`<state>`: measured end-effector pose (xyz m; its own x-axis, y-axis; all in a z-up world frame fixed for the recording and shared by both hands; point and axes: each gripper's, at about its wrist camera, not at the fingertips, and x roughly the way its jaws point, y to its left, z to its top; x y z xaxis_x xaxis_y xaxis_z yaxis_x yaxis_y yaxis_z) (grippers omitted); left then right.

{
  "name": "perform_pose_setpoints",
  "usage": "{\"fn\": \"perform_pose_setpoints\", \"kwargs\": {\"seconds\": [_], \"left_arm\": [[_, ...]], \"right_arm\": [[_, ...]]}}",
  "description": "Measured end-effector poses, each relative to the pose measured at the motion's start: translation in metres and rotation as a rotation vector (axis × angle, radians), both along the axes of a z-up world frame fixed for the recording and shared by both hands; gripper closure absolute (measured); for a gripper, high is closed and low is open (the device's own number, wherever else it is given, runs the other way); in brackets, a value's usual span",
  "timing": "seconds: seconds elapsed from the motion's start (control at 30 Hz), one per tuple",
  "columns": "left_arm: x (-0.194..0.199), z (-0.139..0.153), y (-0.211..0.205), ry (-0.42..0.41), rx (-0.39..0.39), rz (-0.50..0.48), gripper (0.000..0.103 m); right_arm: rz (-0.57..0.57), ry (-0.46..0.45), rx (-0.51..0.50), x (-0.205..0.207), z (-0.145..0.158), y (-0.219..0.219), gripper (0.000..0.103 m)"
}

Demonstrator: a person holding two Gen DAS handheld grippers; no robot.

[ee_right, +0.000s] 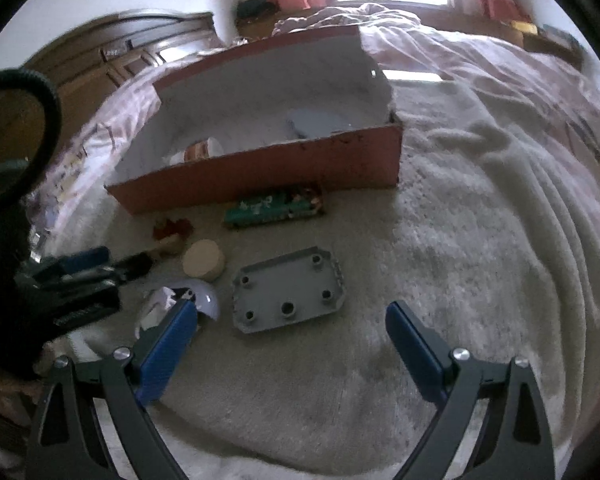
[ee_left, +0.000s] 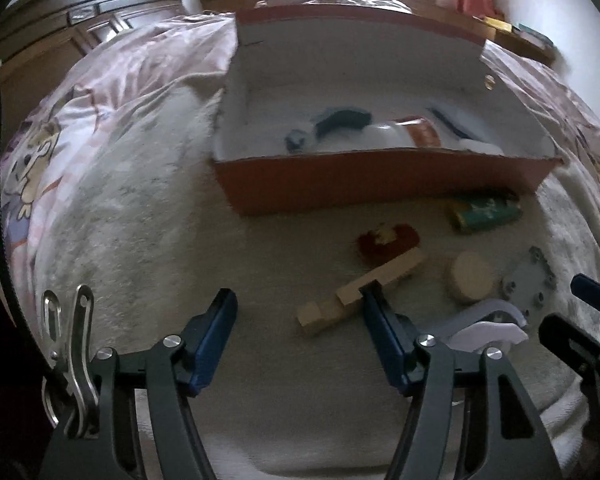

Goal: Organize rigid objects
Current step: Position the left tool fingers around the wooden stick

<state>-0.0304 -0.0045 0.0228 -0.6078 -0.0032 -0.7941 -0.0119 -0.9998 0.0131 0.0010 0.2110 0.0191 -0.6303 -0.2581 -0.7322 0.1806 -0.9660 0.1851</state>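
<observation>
An orange cardboard box [ee_left: 380, 184] [ee_right: 260, 176] with a white inside stands on the bed and holds a white bottle [ee_left: 396, 136] and a blue thing [ee_left: 340, 120]. In front of it lie a green packet [ee_left: 484, 210] [ee_right: 272, 206], a red toy [ee_left: 388, 240], a pale wooden piece [ee_left: 384, 276], a cream disc [ee_left: 472, 276] [ee_right: 203, 261], a grey plate [ee_right: 288, 290] and a white curved part [ee_left: 488, 320] [ee_right: 204, 296]. My left gripper [ee_left: 300, 294] [ee_right: 112, 264] is open, its right fingertip at the wooden piece. My right gripper [ee_right: 292, 306] is open just short of the grey plate.
Everything rests on a fluffy white blanket [ee_right: 460, 264] over a pink patterned bedspread [ee_left: 60, 140]. A dark wooden headboard [ee_left: 80, 20] rises at the back left. A rumpled quilt [ee_right: 440, 40] lies behind the box, under a bright window.
</observation>
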Motion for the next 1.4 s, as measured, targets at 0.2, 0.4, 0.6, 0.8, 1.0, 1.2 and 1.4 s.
{"fn": "perform_pose_setpoints", "kwargs": {"seconds": [0.2,0.4,0.6,0.8,1.0,1.2,1.4], "left_arm": [[0.004,0.001,-0.009,0.019,-0.006,0.019,0.036],[0.010,0.004,-0.013,0.038,-0.014,0.033,0.036],[0.015,0.008,-0.013,0.026,0.148,-0.024,0.036],[0.002,-0.002,0.005,0.011,0.126,-0.004,0.020],[-0.004,-0.009,0.011,0.022,0.079,0.006,0.017],[-0.009,-0.010,0.009,0.028,0.102,0.048,0.016],[-0.007,-0.008,0.005,0.044,0.103,0.069,0.033]], "right_arm": [[0.013,-0.025,0.075,0.000,-0.006,-0.005,0.005],[0.016,-0.034,0.063,0.003,-0.009,-0.002,0.005],[0.015,-0.033,0.048,0.004,-0.010,0.000,0.005],[0.017,-0.032,0.033,0.004,-0.009,0.000,0.005],[0.021,-0.030,0.034,0.004,-0.010,-0.002,0.005],[0.026,-0.023,0.041,0.001,-0.011,-0.005,0.004],[0.025,-0.023,0.043,0.001,-0.011,-0.007,0.004]]}}
